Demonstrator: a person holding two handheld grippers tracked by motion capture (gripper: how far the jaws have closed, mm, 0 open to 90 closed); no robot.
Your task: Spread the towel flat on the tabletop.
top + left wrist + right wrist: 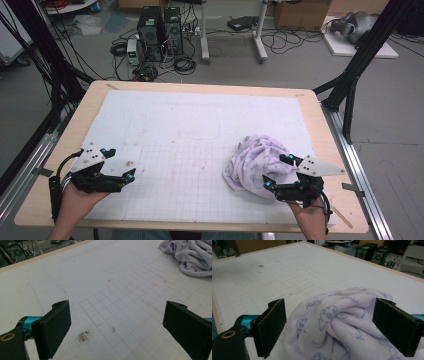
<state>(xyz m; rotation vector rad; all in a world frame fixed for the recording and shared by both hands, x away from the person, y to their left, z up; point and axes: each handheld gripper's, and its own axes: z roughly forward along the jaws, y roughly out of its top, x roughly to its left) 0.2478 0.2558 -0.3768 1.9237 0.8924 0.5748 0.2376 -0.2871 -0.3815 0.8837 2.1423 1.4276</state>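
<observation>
High view: the crumpled lilac towel [260,162] lies bunched on the bench [200,90], needing spreading. Right tool [276,172] straddles its edge, jaws wide, not yet pinching; left tool [120,165] waits open, well apart over bare mat.

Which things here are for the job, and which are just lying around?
For the job:
- crumpled pale purple printed towel
- right gripper, open, right at the towel
- left gripper, open, over the white gridded mat

Just lying about:
- two black computer towers on the floor
- tangled black cables
- brown cardboard box
</observation>
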